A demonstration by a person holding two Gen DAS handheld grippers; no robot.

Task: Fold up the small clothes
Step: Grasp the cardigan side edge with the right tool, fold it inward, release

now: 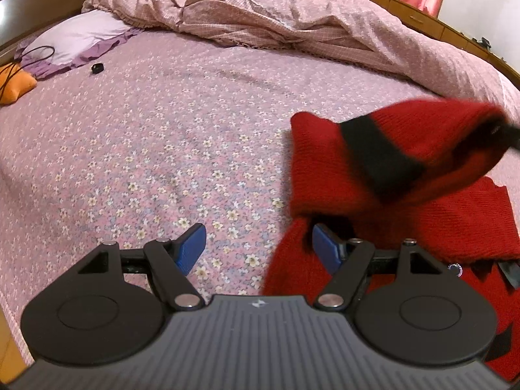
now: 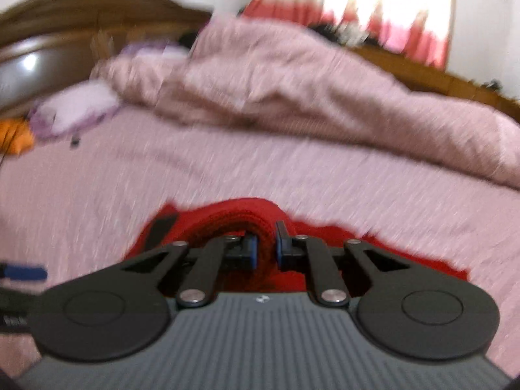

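Red knit sweater [image 1: 406, 175] with a black band lies rumpled at the right of the left wrist view on the flowered bedsheet [image 1: 162, 149], part of it lifted; it looks soft, light and floppy, likely to sag and stretch, so a grip on a hem or sleeve edge seems best. Right gripper [image 2: 266, 248] is pinched tight on a fold of the knit at centre frame. Left gripper [image 1: 260, 247] stands wide apart, gripping nothing, with its right finger [image 1: 325, 247] against the sweater's edge.
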